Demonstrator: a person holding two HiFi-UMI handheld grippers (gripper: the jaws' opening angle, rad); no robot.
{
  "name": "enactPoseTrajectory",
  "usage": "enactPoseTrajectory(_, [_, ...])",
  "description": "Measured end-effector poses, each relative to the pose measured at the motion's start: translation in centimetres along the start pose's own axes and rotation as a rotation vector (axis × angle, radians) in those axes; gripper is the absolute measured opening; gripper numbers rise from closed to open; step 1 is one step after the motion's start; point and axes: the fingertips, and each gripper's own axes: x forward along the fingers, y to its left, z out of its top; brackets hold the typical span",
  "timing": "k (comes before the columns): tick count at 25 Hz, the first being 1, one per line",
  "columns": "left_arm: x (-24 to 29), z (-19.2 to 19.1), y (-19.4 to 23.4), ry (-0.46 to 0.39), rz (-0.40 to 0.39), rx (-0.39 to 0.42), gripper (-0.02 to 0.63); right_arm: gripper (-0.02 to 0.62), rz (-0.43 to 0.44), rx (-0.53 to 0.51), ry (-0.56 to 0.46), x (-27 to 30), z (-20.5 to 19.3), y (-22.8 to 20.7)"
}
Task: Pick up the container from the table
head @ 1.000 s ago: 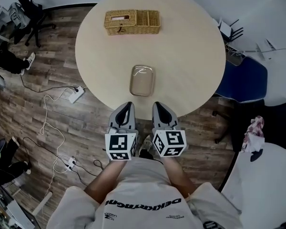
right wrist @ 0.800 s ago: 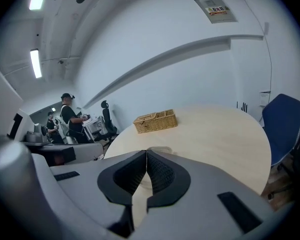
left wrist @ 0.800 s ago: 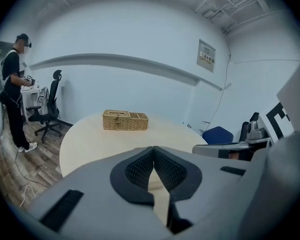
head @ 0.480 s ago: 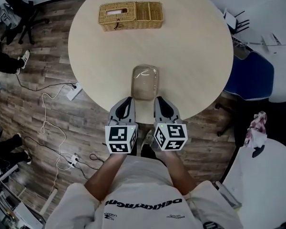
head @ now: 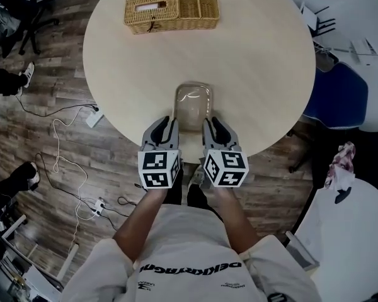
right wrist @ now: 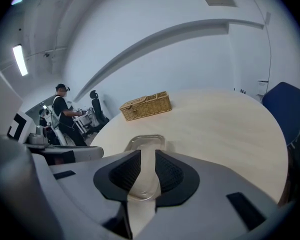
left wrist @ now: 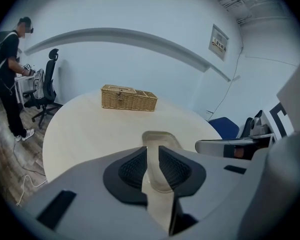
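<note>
A clear, shallow plastic container (head: 193, 105) with rounded corners lies near the front edge of the round beige table (head: 258, 74). My left gripper (head: 166, 121) and right gripper (head: 210, 120) sit side by side at that edge, flanking the container's near end. In the left gripper view the container (left wrist: 160, 138) shows through the narrow gap of the left gripper (left wrist: 152, 153), which is open a little with nothing in it. The right gripper (right wrist: 148, 156) is parted the same way, and the container (right wrist: 146, 142) lies just beyond it.
A wicker basket (head: 171, 10) stands at the far side of the table. A blue chair (head: 337, 96) is on the right. Cables and a power strip (head: 91, 115) lie on the wooden floor at left. A person (left wrist: 10, 79) stands by office chairs in the background.
Both grippers have moved forward to the container's near end. Their jaws, touching before, now stand slightly parted.
</note>
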Motion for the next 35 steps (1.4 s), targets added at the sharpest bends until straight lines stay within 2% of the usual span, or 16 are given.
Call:
enactPoseTrajectory(6, [2.0,-1.1,1.2,0.034,0.001,-0.020,0.097,0.120,-0.025,0.015,0.021,1.9,-0.7,-1.0])
enactPoseTrajectory(19, [4.6,-3.0,2.4,0.085,-0.004,-0.056,0.097,0.113,-0.093,0.083,0.058,3.9,-2.5,-3.3])
enactPoseTrajectory(28, [5.4,-3.7,1.4,0.095,-0.031,-0.050,0.062,0.080,-0.096,0.096,0.075,4.0,-3.4,-3.8])
enactPoseTrajectory(35, [5.3,-3.5,1.4,0.095,-0.021,-0.057,0.046,0.071,-0.088,0.081,0.069,3.9,-2.9,-3.4])
